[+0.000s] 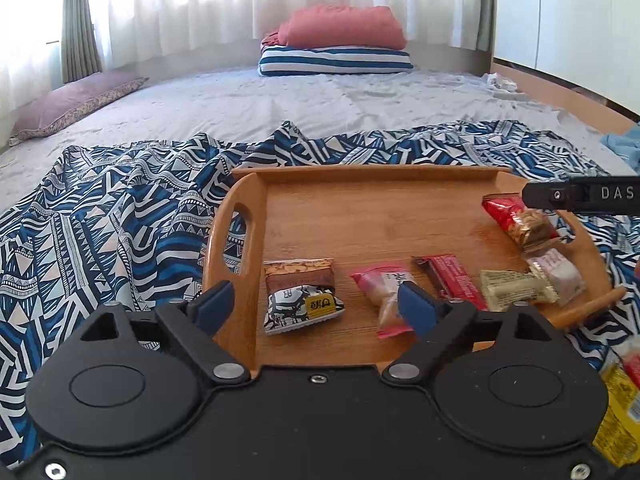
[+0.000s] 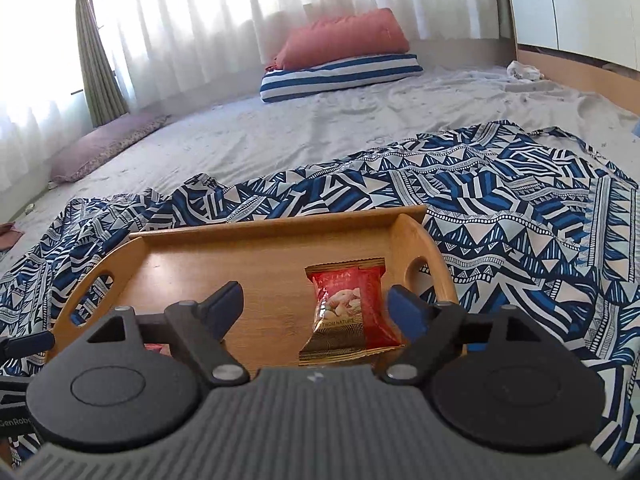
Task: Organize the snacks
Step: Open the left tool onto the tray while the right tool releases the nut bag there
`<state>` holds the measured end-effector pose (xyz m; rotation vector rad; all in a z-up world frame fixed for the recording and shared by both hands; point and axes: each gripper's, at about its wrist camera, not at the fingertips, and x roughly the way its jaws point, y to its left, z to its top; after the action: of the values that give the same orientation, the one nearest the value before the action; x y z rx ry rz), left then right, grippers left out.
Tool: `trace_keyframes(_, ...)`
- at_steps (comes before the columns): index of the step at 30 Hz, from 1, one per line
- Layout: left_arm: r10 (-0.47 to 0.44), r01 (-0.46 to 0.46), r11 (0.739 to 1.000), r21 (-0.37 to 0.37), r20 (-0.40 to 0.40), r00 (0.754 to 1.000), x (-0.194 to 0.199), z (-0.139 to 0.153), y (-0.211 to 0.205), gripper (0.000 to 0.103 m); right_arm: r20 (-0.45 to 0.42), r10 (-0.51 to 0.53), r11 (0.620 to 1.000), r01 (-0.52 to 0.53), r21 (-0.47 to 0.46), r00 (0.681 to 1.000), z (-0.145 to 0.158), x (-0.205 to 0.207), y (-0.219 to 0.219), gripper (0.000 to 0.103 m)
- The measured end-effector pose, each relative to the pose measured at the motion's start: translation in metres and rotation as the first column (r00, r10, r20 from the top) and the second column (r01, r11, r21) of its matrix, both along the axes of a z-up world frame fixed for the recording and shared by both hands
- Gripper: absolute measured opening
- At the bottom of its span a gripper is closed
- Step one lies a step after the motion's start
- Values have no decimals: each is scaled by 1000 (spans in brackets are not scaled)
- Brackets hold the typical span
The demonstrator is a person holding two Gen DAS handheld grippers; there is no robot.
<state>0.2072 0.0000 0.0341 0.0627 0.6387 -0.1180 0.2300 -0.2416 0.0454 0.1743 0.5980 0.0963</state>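
Note:
A wooden tray (image 1: pixel 360 171) lies on a patterned cloth on the bed. Along its near side sit a brown and black-and-white packet (image 1: pixel 300 296), a pink packet (image 1: pixel 386 300), a red bar (image 1: pixel 452 280), a pale green packet (image 1: pixel 514 286) and a white packet (image 1: pixel 558 276). A red nut packet (image 1: pixel 520 222) lies at the tray's right end. My left gripper (image 1: pixel 316 303) is open above the brown packet, touching nothing. My right gripper (image 2: pixel 316 306) is open too. The red nut packet (image 2: pixel 352 312) lies flat on the tray (image 2: pixel 280 226) between its fingers, nearer the right one, unpressed.
The blue-and-white patterned cloth (image 1: pixel 120 220) spreads under and around the tray. Yellow packets (image 1: pixel 620 412) lie off the tray at the lower right. A red cushion on a striped pillow (image 1: pixel 336 60) sits far back, a purple pillow (image 1: pixel 76 104) at left, and the wooden bed frame (image 1: pixel 560 96) at right.

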Motion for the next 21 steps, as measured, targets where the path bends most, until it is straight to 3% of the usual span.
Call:
trace_keyframes(7,-54,54,998,-13,14,998,-34,18,-6,99,32,60,997,-58,-56,998,13,-38,6,96)
trace_keyframes(14,-99,100,995,-29,25,995,-75,25,-12,101,78,117,986,-107,-127,990,20,-84,10,103)
trace_keyframes(21,-119,120,993,-23,27,993,-110,18,-18,102,95,145,970,-122,-212,985,14,-123,10,103)
